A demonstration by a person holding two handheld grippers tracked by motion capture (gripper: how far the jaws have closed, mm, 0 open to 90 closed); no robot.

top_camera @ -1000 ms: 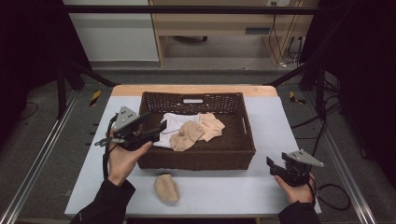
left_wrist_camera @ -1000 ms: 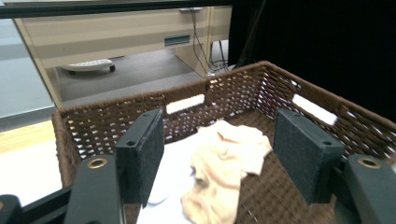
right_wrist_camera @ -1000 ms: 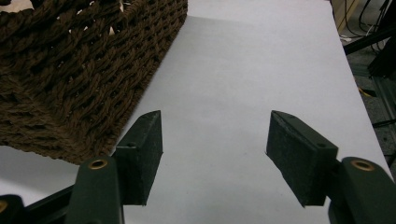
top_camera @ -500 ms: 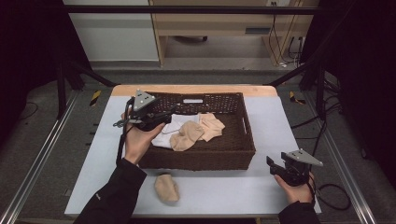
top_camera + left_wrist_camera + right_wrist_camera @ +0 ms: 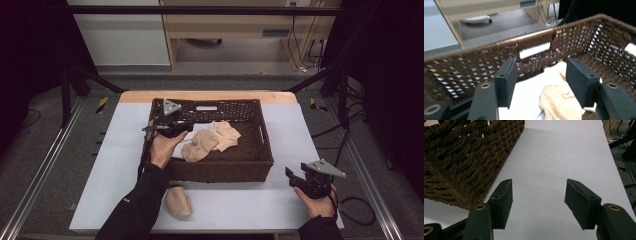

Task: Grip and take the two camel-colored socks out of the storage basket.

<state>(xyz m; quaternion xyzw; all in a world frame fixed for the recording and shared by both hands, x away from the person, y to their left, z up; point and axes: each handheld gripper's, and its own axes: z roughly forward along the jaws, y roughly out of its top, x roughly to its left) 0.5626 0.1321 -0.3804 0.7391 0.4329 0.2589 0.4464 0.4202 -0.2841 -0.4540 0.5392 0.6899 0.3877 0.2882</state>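
1. Dark floor and black frame rails surround a pale tabletop (image 5: 115,165) with a wooden strip along its far edge; beyond it stand a light wooden bench and loose cables.
2. Set toward the far edge, about midway between the tabletop's left and right edges, is a brown woven basket (image 5: 250,165) with a white label on its far wall.
3. Inside the basket, toward its left half, lie a white cloth (image 5: 524,100) and tan socks (image 5: 212,140) heaped together (how many socks make up the heap cannot be told).
4. One more tan sock (image 5: 178,201) lies alone on the tabletop near the near edge, just outside the basket's near left corner.
5. Reaching over the basket's left wall is the left gripper (image 5: 540,82), held in the left hand (image 5: 162,149); its jaws have just been closing yet stand spread, with the white cloth and a tan sock lying below and between them and neither pad pressing on them.
6. At the tabletop's near right corner, well apart from the basket's contents, the right gripper (image 5: 537,202) sits in the right hand (image 5: 317,202); its jaws have just been closing a little, stand apart and pinch nothing, with bare tabletop between them and the basket's near right corner to one side.
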